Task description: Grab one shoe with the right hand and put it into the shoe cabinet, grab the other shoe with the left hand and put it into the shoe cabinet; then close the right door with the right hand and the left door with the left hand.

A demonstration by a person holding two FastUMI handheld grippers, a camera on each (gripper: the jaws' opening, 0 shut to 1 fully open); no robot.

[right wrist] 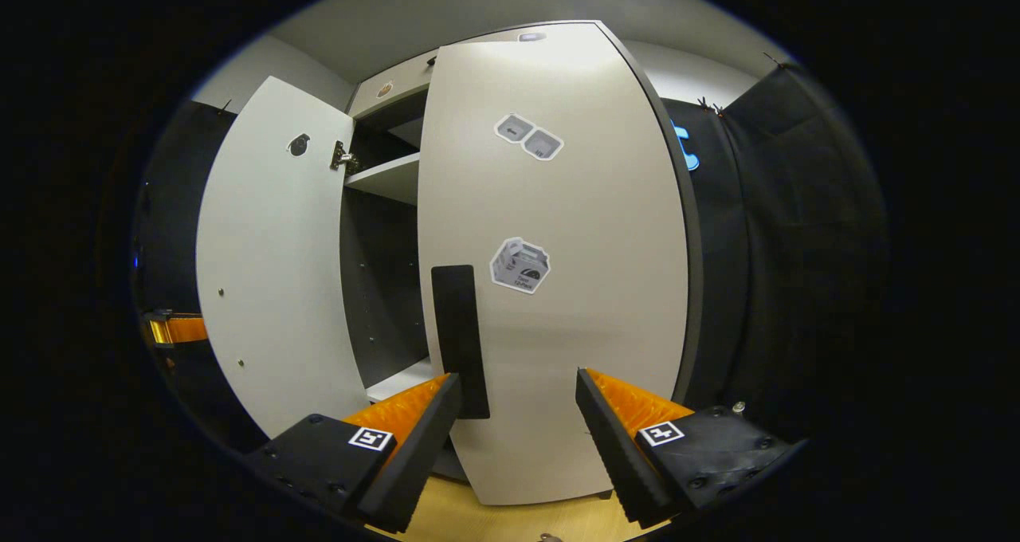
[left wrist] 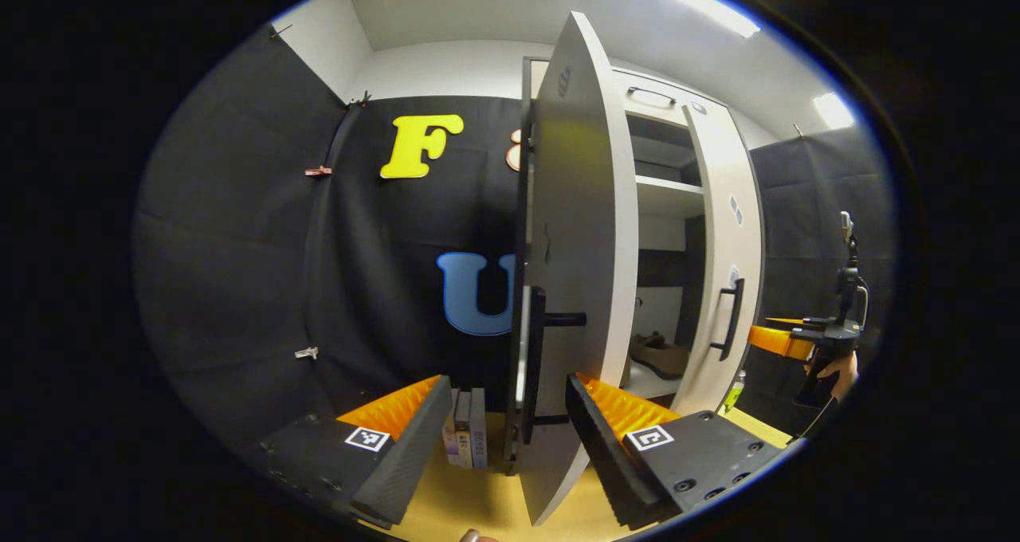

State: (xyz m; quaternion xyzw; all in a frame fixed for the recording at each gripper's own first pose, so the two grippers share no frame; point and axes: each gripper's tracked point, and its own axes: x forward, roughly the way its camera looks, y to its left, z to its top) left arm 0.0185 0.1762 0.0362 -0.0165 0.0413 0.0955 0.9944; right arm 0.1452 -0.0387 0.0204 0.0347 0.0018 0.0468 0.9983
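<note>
Yellowish floor [left wrist: 478,502] and black cloth walls all round the white shoe cabinet [left wrist: 661,199]. A shoe [left wrist: 660,356] sits on the bottom shelf, half hidden by the left door [left wrist: 586,231]; can't make out a second one. Left gripper [left wrist: 510,422] is spread wide around that door's edge. Right gripper [right wrist: 518,422], fingers apart, faces the right door [right wrist: 558,287] near its handle [right wrist: 460,339].

Staged recording booth, black cloth walls [left wrist: 239,247], white shoe cabinet [right wrist: 550,287], ceiling strip lights [left wrist: 693,0]
</note>
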